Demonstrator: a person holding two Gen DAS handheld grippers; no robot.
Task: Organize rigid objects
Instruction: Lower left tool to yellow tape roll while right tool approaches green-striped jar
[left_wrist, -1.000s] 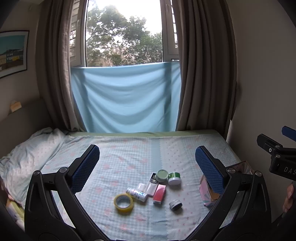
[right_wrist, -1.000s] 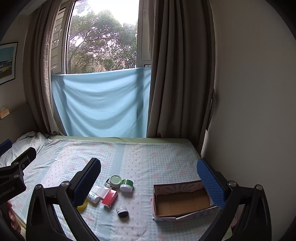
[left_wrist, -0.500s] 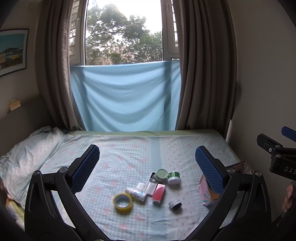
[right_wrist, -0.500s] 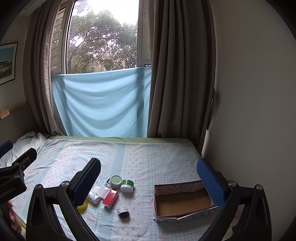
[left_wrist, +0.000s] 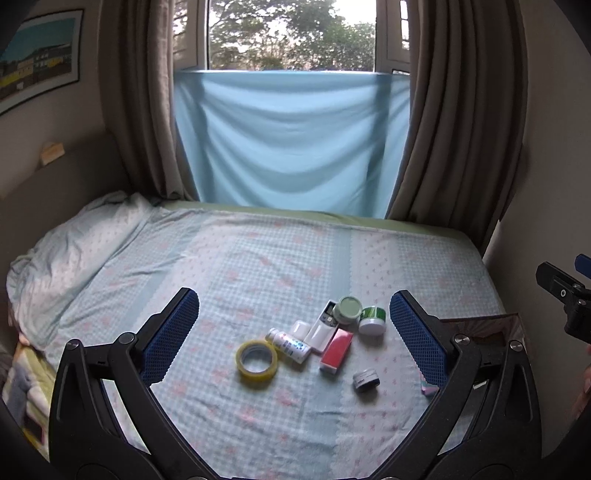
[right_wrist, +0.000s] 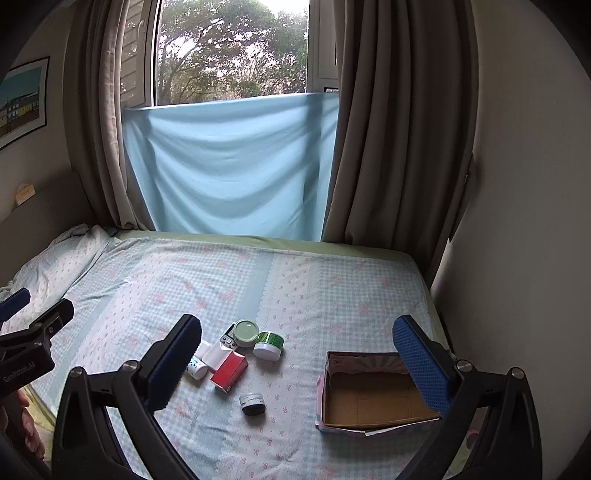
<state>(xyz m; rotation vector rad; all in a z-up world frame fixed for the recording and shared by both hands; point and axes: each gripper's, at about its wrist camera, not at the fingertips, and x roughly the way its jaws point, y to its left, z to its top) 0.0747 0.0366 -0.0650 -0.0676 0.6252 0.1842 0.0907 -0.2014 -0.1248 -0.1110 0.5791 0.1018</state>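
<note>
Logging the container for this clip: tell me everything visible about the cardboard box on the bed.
The shallow open-topped cardboard box has a plain brown inside and a pink-patterned outside. It holds nothing that can be seen and has no lid. It lies flat on the blue checked bedsheet, near the bed's right edge by the wall, apart from the cluster of small items to its left. Nothing touches it; the right tool, wide open, hangs above it. In the left wrist view only its far wall shows.

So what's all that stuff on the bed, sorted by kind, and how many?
Tape rolls: 1
Bottles: 1
Jars: 3
Red boxes: 1
Remotes: 1
Small white cases: 1
Cardboard boxes: 1
Total: 9
</note>
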